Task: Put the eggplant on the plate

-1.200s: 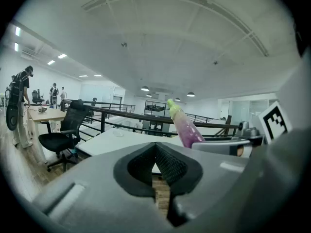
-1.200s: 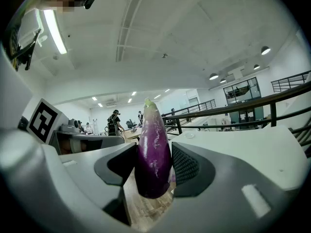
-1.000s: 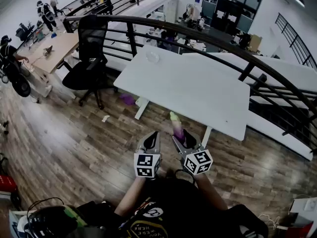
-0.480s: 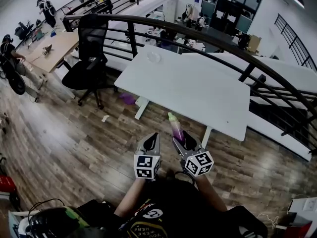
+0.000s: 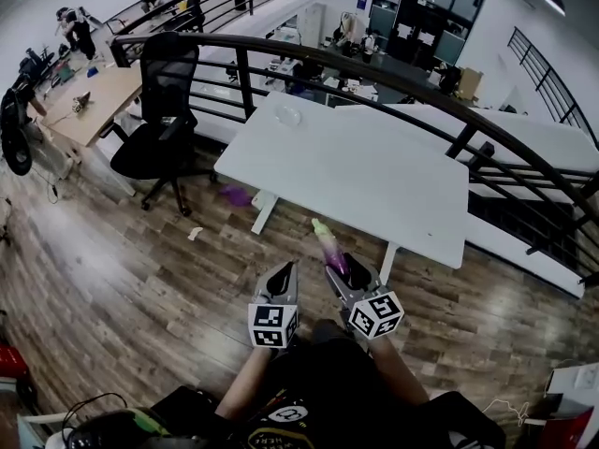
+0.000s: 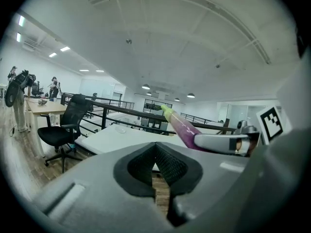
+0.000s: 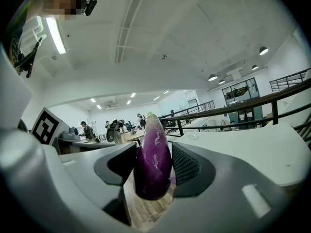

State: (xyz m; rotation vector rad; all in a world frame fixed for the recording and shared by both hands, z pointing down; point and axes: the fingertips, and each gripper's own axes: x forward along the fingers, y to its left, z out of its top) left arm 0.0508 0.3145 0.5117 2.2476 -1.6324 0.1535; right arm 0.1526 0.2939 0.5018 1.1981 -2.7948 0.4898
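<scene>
A purple eggplant (image 5: 329,244) with a green tip sticks out forward from my right gripper (image 5: 339,265), whose jaws are shut on its thick end. In the right gripper view the eggplant (image 7: 153,159) stands between the dark pads. My left gripper (image 5: 281,279) hangs beside it on the left, shut and empty, its pads meeting at the tip (image 6: 156,152). Both grippers are over the wooden floor, short of the white table's (image 5: 374,176) near edge. A clear plate (image 5: 288,113) lies near the table's far left corner. It also shows as a small clear plate (image 6: 120,128) in the left gripper view.
A black railing (image 5: 374,64) curves behind the table. A black office chair (image 5: 159,110) stands to the left, beside a wooden desk (image 5: 89,101). A purple object (image 5: 234,195) and a white scrap (image 5: 195,234) lie on the floor near the table's left leg.
Both grippers have moved a little forward toward the table, with the eggplant still in the right one. The jaws look the same.
</scene>
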